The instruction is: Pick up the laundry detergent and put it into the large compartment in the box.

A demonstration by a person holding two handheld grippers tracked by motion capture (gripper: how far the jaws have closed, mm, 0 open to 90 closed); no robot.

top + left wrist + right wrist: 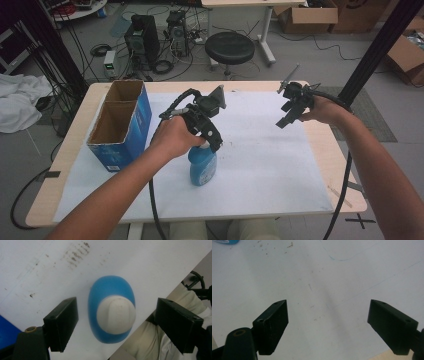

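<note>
The left gripper is hovering, fingers apart, directly above the upright blue plastic bottle with a white cap; the right gripper is hanging with fingers apart over the white-covered counter.

The bottle is blue plastic with a white cap and stands upright on the white sheet that covers the surface, toward the near side and a little left of the middle. Seen from straight above in the left gripper view, its body is an oval, and the rounded cap sits toward one end of that oval. The cap is on.
</note>
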